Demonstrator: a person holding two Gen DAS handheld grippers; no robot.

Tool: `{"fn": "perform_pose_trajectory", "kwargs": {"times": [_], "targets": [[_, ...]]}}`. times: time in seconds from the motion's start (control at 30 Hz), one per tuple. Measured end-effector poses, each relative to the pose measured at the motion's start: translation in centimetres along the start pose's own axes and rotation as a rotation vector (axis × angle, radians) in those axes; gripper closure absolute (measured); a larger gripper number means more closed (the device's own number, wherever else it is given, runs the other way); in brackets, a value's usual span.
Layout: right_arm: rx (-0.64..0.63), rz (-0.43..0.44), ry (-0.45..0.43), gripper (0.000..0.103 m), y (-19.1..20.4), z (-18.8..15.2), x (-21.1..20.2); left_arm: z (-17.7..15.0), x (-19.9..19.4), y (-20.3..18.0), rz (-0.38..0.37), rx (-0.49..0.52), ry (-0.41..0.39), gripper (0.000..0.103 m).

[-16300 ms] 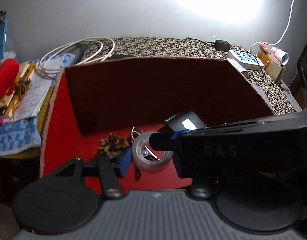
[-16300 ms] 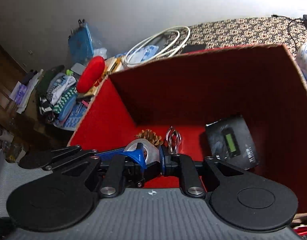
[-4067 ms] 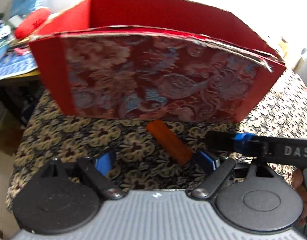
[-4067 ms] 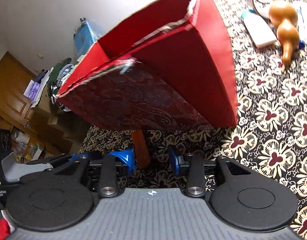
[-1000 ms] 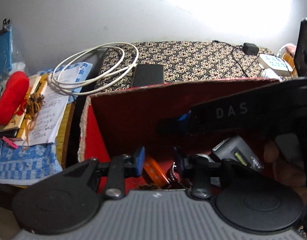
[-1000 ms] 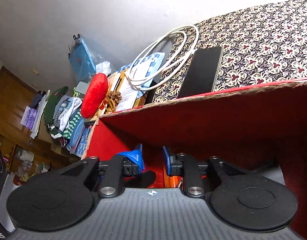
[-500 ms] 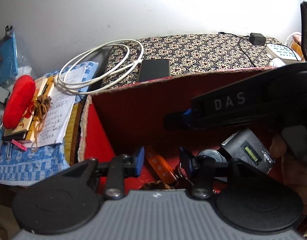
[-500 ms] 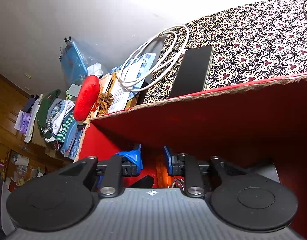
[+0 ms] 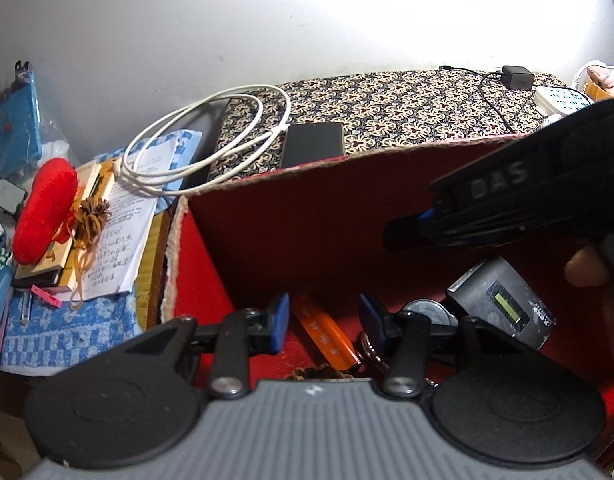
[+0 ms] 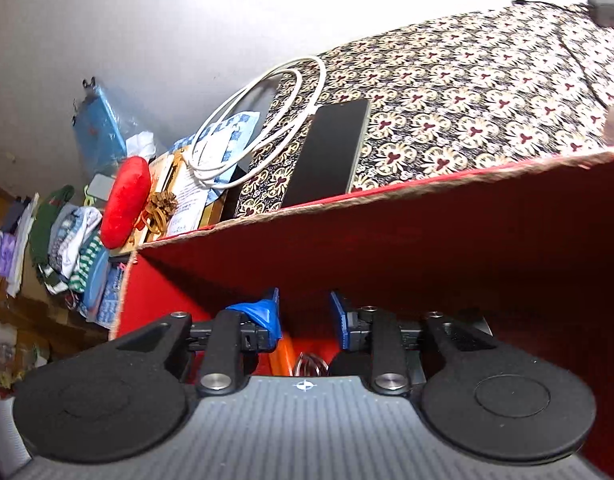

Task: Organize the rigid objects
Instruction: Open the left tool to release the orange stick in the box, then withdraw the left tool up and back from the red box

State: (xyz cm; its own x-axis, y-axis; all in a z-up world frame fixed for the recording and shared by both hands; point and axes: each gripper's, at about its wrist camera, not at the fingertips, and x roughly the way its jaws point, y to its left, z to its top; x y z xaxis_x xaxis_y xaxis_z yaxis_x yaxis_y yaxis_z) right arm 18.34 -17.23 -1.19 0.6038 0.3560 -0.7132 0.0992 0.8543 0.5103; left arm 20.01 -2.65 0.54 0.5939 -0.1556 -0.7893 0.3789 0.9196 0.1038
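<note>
Orange bar (image 9: pixel 325 334) lies on floor of red box (image 9: pixel 299 216), between and just beyond left gripper (image 9: pixel 321 318) fingertips; pads apart, not touching it, so reads as released drop. Right gripper (image 10: pixel 305 318) inside box too, jaws opening, nothing pinched. Beside bar toward right: keys, tape roll (image 9: pixel 425 312), black meter (image 9: pixel 503 302), grouped as sorted items. Beyond far wall: phone (image 9: pixel 313 144), white cable (image 9: pixel 211 140), apparently unsorted.

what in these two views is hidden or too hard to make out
- Left wrist view: the pine cone shows only its top; the camera housing covers the rest.
- Left wrist view: the tape roll and keys sit behind a finger of the left tongs.
- Right wrist view: the box floor is mostly hidden by the right tongs, now opening; only a sliver of the orange bar shows.
- Lettering on the bar is too small.
</note>
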Motion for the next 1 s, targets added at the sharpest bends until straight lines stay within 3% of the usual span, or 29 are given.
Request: {"fn": "perform_pose_trajectory", "kwargs": {"times": [0.17, 0.2, 0.23, 0.27, 0.3, 0.43, 0.77, 1.0], "targets": [[-0.103, -0.119, -0.069, 0.091, 1.2, -1.8, -2.4, 0.0, -0.6, 0.0, 0.007, -0.012, -0.011, 0.048], [-0.123, -0.136, -0.085, 0.091, 1.4, -2.2, -2.8, 0.0, -0.8, 0.0, 0.01, -0.019, -0.013, 0.044], [-0.138, -0.149, -0.099, 0.091, 1.4, -2.5, -3.3, -0.1, -1.2, -0.2, 0.01, -0.024, -0.015, 0.038], [-0.148, -0.16, -0.112, 0.091, 1.4, -2.8, -3.7, -0.1, -1.8, -0.5, 0.022, -0.032, -0.022, 0.016], [-0.152, -0.173, -0.129, 0.091, 1.4, -3.1, -4.2, -0.1, -2.6, -0.7, 0.038, -0.035, -0.052, 0.001], [-0.145, -0.212, -0.179, 0.091, 0.9, -4.0, -6.0, -0.2, -5.5, -2.0, 0.07, 0.004, -0.139, 0.001], [-0.128, -0.232, -0.254, 0.089, 1.0, -6.4, -10.1, -1.0, -9.2, -3.6, 0.043, -0.005, -0.158, 0.001], [-0.169, -0.224, -0.302, 0.087, 2.2, -8.0, -12.6, -2.1, -11.8, -4.1, 0.079, -0.024, -0.181, 0.0]]}}
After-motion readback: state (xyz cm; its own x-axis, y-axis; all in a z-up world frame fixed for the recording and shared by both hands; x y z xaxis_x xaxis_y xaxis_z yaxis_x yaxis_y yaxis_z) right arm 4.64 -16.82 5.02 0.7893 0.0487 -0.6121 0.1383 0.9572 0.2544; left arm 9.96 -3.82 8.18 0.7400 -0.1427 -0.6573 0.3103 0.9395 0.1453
